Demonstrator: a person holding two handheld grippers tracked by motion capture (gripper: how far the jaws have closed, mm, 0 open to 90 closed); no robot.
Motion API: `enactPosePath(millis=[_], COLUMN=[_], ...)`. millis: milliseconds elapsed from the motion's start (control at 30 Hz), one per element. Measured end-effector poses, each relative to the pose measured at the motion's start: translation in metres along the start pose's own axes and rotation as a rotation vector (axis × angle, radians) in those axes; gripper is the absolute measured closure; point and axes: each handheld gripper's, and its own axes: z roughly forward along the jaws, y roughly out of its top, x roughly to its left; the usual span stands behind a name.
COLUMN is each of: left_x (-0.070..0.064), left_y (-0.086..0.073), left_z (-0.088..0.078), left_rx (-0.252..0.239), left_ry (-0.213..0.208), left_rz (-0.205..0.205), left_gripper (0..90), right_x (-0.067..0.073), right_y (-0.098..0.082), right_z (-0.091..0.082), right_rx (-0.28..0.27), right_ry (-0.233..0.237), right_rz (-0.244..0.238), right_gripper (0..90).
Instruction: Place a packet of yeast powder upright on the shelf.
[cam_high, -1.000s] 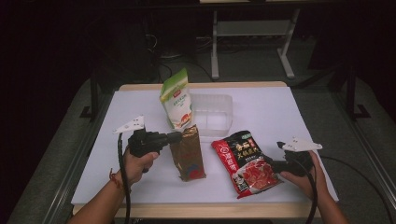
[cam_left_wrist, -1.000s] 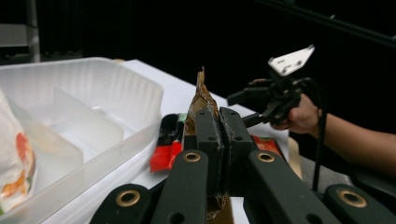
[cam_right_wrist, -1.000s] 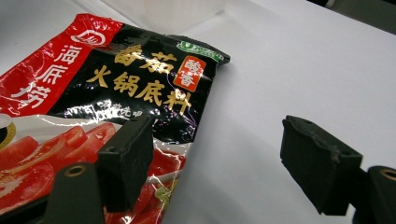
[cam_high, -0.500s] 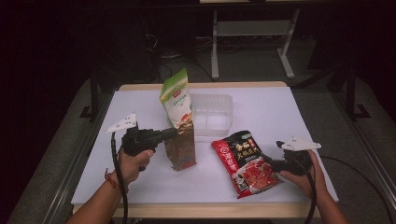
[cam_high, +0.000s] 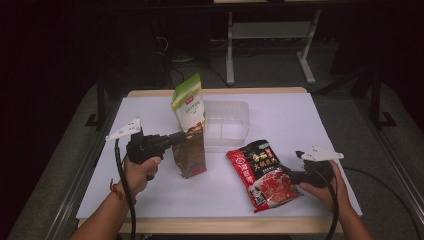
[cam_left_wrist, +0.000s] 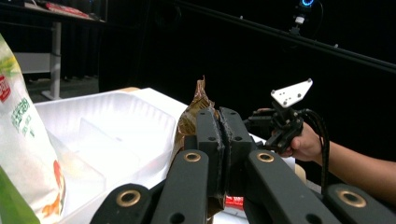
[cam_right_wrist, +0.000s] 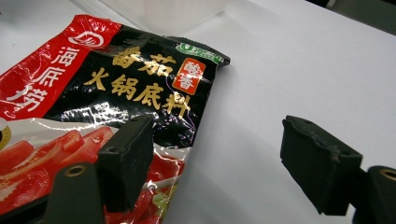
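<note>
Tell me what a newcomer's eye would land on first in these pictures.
First, the left claw, shut on the top edge of a brown pouch standing upright at the table's middle, with a green-and-white bag upright just behind it. Next, the glossy red-and-black packet lying flat at front right, with the right claw open at its edge. Behind them sits a clear plastic tray.

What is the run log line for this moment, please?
left gripper: shut on brown pouch | right gripper: open beside red packet | clear tray: behind pouches
</note>
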Motion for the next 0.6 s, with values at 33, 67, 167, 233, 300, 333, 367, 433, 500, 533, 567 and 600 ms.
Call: enactPosePath(millis=[33,67,167,233,300,333,367,433,500,533,567,600], left_x=[0.0,-0.001,-0.002,-0.003,-0.002,-0.002,-0.001,0.0,0.001,0.001,0.001,0.001], left_y=[0.001,0.003,0.008,0.012,0.015,0.017,0.019,0.023,0.027,0.03,0.032,0.034], left_z=[0.001,0.001,0.004,0.006,0.008,0.009,0.01,0.013,0.017,0.02,0.022,0.024], left_rx=[-0.005,-0.011,-0.028,-0.04,-0.054,-0.064,-0.07,-0.078,-0.084,-0.085,-0.089,-0.093], left_ry=[0.002,0.005,0.009,0.019,0.028,0.034,0.037,0.047,0.048,0.058,0.056,0.058], left_rz=[0.003,0.003,0.005,0.007,0.009,0.005,0.003,0.007,0.007,0.014,0.013,0.011], left_gripper=[87.8,87.8,87.8,87.8,87.8,87.8,87.8,87.8,87.8,87.8,87.8,87.8], right_x=[0.0,0.0,-0.001,0.0,0.0,0.0,0.001,0.001,0.001,0.001,0.001,0.001], right_y=[0.0,0.0,0.001,0.001,0.001,0.001,0.001,0.001,0.001,0.001,0.001,0.0], right_z=[0.0,0.0,-0.001,-0.001,-0.001,-0.001,-0.001,-0.001,-0.002,-0.002,-0.003,-0.003], right_rx=[-0.001,-0.003,-0.009,-0.016,-0.019,-0.019,-0.019,-0.02,-0.02,-0.021,-0.019,-0.019], right_ry=[-0.001,-0.002,-0.003,-0.004,-0.002,-0.002,-0.003,-0.005,-0.006,-0.006,-0.006,-0.008], right_rz=[-0.001,0.0,0.005,0.008,0.006,0.005,0.003,0.0,0.002,0.002,0.0,0.0], right_gripper=[24.7,24.7,24.7,24.7,24.6,24.5,24.6,24.5,24.5,24.5,24.5,24.5])
